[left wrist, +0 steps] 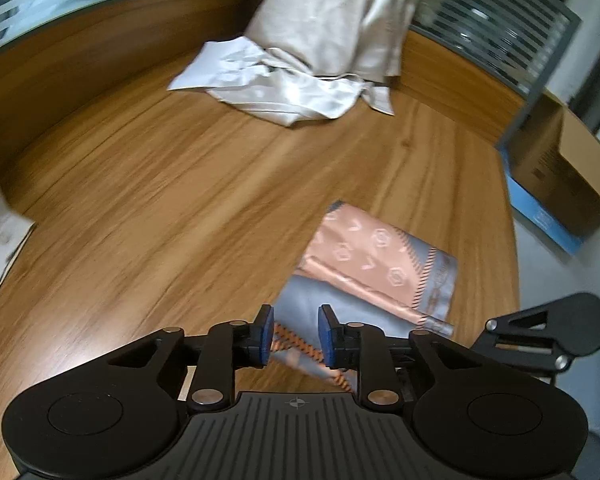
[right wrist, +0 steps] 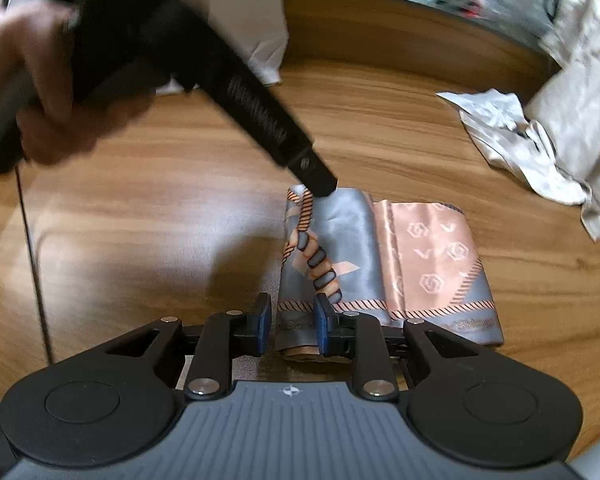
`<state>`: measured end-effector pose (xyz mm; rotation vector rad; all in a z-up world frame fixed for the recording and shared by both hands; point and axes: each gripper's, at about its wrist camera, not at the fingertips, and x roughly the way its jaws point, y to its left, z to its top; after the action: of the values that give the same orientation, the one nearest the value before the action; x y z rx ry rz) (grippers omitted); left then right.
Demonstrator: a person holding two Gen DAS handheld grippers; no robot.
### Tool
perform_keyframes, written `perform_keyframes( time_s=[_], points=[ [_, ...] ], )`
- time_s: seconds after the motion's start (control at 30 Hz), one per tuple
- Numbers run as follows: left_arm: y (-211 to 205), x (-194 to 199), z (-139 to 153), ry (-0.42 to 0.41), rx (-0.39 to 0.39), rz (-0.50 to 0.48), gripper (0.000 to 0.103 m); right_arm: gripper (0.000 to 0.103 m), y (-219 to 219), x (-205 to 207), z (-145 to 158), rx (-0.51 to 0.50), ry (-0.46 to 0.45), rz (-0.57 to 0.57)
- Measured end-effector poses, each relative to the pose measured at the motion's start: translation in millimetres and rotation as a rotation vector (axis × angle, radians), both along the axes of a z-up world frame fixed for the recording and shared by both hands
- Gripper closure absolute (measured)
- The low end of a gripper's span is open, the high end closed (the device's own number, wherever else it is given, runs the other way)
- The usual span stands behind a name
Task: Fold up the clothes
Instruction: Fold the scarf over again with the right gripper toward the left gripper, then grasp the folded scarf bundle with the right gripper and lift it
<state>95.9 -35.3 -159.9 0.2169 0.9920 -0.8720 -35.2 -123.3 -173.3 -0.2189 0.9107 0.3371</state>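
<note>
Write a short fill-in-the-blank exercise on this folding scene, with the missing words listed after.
1. The folded scarf is grey and ____.
2. It lies on a ____ table.
3. The crumpled cream garments lie at the table's ____ side, away from the scarf.
4. The scarf's near edge sits between the pads of the ____ gripper.

Missing words: pink; wooden; far; right

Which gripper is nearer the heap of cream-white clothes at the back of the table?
Left, slightly. The left gripper is at the far edge of the folded scarf, toward the cream-white clothes; the right gripper is at the scarf's near edge.
</note>
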Motion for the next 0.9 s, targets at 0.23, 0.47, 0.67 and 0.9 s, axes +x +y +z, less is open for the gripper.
perform_keyframes(
  time_s=[0.23, 0.47, 0.67, 0.9],
  points=[
    [19.9, -3.7, 1.4, 0.016, 0.002, 0.069, 0.071, 0.076, 21.4, 6.2, -4.3, -0.097, -0.050, 0.034],
    [31.9, -7.1, 3.1, 0.032, -0.004, 0.114, 0.068, 0.076, 27.5, 14.8, -10.5, -0.132, -0.042, 0.025],
    [40.9, -4.4, 6.3, 0.038, -0.005, 0.150, 0.065, 0.098, 19.5, 19.2, -9.1, -0.091, -0.028, 0.006],
    [48.7, 0.4, 10.9, 0.032, -0.009, 0.200, 0.064, 0.099, -4.0, 22.3, 22.4, 0.111, -0.023, -0.031]
  ],
)
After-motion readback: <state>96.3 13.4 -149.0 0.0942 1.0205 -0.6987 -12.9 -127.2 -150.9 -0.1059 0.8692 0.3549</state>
